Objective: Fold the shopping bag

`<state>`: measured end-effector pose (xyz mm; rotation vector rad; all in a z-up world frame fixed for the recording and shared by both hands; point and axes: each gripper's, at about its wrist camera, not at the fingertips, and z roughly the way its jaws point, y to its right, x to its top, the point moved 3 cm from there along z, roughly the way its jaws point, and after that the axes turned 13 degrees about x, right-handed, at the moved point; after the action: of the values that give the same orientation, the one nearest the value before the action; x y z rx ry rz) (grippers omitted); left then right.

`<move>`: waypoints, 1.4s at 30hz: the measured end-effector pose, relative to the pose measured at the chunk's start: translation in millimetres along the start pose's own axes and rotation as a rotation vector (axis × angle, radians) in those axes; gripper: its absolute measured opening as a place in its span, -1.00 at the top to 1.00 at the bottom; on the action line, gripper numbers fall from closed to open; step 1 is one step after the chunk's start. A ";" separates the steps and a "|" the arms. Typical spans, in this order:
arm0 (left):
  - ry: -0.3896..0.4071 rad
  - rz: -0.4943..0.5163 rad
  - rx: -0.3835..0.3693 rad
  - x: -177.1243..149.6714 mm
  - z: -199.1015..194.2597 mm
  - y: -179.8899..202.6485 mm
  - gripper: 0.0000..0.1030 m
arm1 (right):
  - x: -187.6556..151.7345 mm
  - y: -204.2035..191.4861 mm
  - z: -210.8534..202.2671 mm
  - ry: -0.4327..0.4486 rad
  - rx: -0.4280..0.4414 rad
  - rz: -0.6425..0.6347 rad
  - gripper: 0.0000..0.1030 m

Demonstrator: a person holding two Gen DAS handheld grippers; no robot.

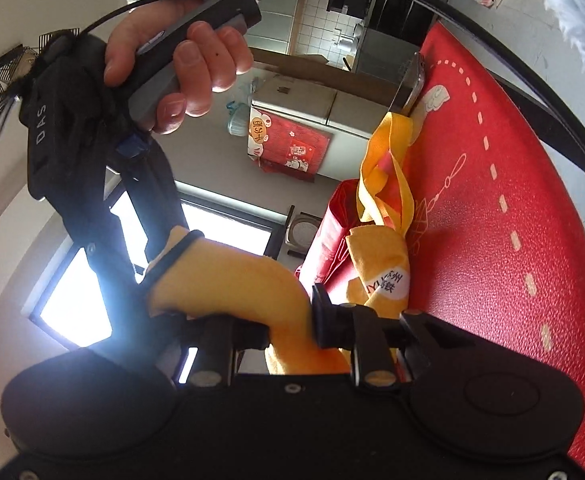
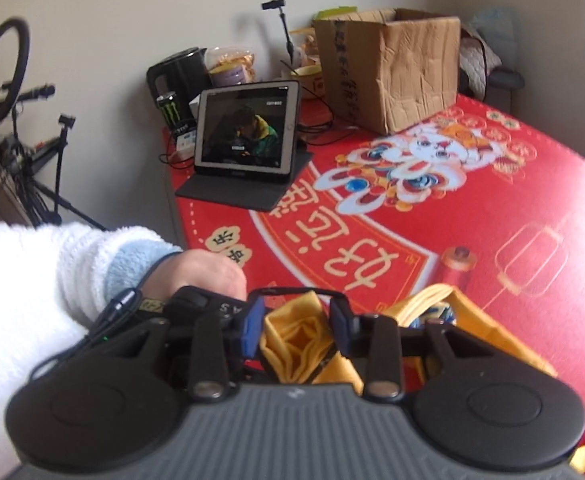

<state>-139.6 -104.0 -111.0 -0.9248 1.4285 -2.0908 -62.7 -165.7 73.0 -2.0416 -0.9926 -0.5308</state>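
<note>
The shopping bag is yellow fabric with a red panel and yellow handles. In the left wrist view its rolled yellow part (image 1: 236, 280) runs between the fingers of my left gripper (image 1: 288, 328), which is shut on it; the handles (image 1: 388, 184) and red side (image 1: 336, 240) hang beyond. The right gripper's body (image 1: 76, 128), held by a hand, also clamps this roll at its far end. In the right wrist view my right gripper (image 2: 296, 324) is shut on a bunched fold of the bag (image 2: 296, 344), held above the red table mat (image 2: 452, 220).
On the mat stand a tablet in a case (image 2: 244, 132), a cardboard box (image 2: 388, 64), an energy drink can (image 2: 174, 114) and a black kettle (image 2: 180, 70). A ring light and tripods (image 2: 16, 128) stand left of the table. A person's white-sleeved arm (image 2: 52, 280) lies at left.
</note>
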 end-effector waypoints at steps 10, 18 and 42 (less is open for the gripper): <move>-0.045 -0.087 0.003 -10.6 10.0 -12.8 0.61 | -6.5 3.5 -6.0 -0.009 0.006 0.051 0.26; -0.029 -0.065 -0.038 -9.9 8.2 -7.6 0.61 | -12.1 -7.9 4.8 -0.103 -0.083 -0.057 0.25; 0.285 0.217 -0.608 12.1 23.6 24.1 0.60 | -90.9 -41.1 22.3 -0.148 -0.467 -0.296 0.29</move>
<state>-130.8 -136.1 -124.3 -0.6421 2.2739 -1.6959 -149.8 -174.3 20.3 -2.3808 -1.3725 -0.8398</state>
